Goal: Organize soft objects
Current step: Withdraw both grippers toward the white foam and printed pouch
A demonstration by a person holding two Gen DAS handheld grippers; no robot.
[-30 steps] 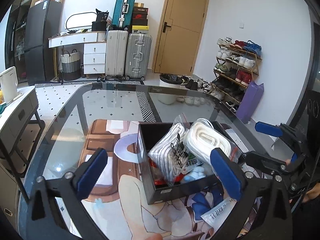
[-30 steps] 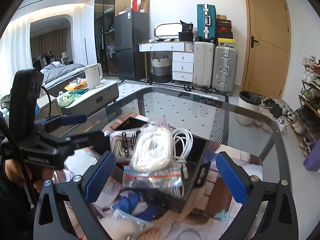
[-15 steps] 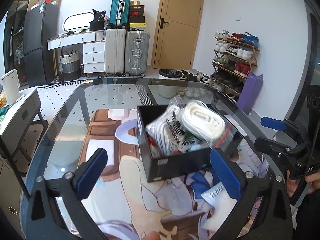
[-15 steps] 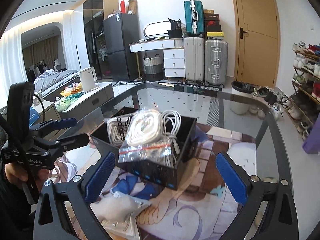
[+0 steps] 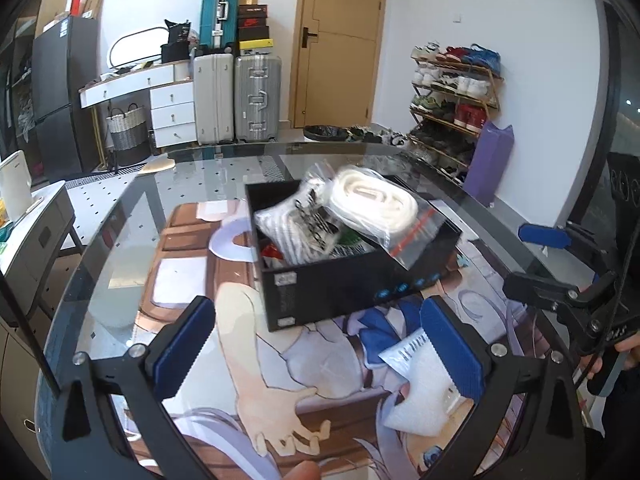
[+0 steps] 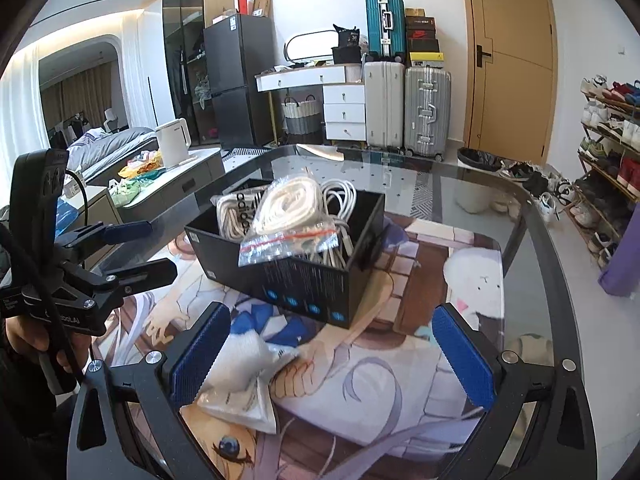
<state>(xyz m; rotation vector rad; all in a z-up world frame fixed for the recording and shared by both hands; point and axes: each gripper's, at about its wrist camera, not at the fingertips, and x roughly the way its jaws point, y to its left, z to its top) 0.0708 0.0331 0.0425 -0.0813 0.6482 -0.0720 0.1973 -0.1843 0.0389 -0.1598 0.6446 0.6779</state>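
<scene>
A black box (image 5: 352, 280) (image 6: 304, 280) stands on the glass table, filled with a bagged coil of white rope (image 5: 376, 200) (image 6: 292, 208), a bag of striped socks (image 5: 296, 228) (image 6: 236, 212) and white cables (image 6: 340, 200). A white soft item in a clear bag (image 5: 420, 384) (image 6: 240, 388) lies on the table in front of the box. My left gripper (image 5: 316, 352) is open and empty, short of the box. My right gripper (image 6: 328, 356) is open and empty, its left finger (image 6: 198, 354) over the white bag.
The table (image 5: 120, 248) has a printed anime mat (image 6: 400, 360) under the glass. Beyond it are suitcases (image 5: 236, 96), a white drawer desk (image 5: 160, 96), a door (image 5: 336, 40), a shoe rack (image 5: 452, 112) and a low cabinet with a kettle (image 6: 172, 148).
Both grippers have pulled back from the box and away from each other, so the box looks smaller and the white bagged item in front of it has come into view. Both stay open.
</scene>
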